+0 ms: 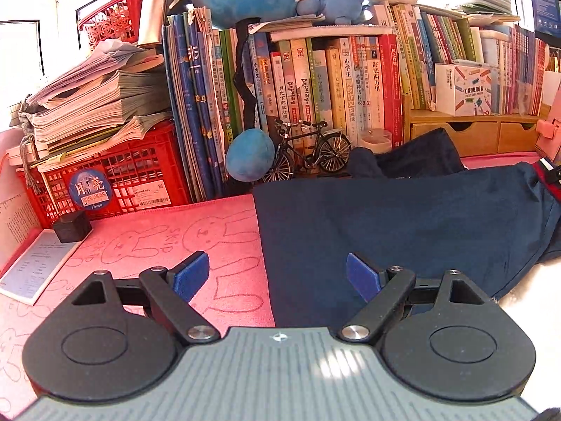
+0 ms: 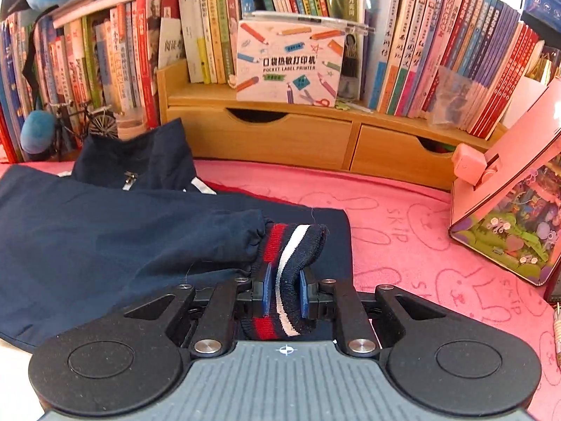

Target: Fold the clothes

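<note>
The navy jacket (image 2: 105, 231) was spread on the pink-covered worktop (image 2: 403, 231), only partly folded. Its striped cuff (image 2: 291, 256) was pinched in the right claw (image 2: 284, 287), with the sleeve laid across the body. The left claw (image 1: 277, 277) was held spread and empty over the jacket's edge. Further folds appeared to remain.

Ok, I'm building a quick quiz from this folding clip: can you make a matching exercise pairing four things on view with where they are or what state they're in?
Things:
1. right gripper
2. left gripper
3. model bicycle
4. label printer box

States or places:
A. on the wooden drawer unit
B. open over the jacket edge
C. shut on the striped cuff
D. standing before the books

Pairs: 1-C, 2-B, 3-D, 4-A
</note>
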Available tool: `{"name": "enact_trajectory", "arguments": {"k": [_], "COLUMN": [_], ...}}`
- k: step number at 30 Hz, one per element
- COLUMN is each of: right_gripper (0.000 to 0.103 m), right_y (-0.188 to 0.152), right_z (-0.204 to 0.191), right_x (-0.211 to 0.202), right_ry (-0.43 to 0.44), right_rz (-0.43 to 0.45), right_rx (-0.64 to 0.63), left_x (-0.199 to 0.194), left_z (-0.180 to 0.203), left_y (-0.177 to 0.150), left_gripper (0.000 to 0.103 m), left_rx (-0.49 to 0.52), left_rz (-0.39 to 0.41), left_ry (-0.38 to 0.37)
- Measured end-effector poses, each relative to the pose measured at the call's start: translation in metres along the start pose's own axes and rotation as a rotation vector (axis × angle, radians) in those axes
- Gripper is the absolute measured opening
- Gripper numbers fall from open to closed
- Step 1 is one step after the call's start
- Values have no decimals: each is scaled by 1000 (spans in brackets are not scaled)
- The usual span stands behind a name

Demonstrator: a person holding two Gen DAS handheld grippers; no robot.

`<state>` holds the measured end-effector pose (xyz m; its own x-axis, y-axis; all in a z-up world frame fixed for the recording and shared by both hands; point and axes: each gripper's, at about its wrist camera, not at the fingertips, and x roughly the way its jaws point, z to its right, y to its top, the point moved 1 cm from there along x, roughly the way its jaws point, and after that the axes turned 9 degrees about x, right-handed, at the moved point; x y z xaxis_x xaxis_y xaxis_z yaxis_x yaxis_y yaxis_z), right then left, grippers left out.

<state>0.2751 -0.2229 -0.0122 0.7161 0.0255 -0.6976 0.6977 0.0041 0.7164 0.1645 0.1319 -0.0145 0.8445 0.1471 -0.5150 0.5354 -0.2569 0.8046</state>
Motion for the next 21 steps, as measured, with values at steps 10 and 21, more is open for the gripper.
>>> {"name": "enact_trajectory", "arguments": {"k": [10, 21], "right_gripper": [60, 63], "right_y": [-13, -24], "right_z": [6, -18], "right_x": [-9, -34], "right_ry": [-28, 129], "right_rz": [44, 79], "right_rx": [-40, -129], "left_x": [3, 10], "left_z": [-5, 28], "left_y": [-7, 5], "left_gripper": [87, 89], "left_rx": [6, 96], "left_rz": [-46, -17], "left_ry": [22, -17]}}
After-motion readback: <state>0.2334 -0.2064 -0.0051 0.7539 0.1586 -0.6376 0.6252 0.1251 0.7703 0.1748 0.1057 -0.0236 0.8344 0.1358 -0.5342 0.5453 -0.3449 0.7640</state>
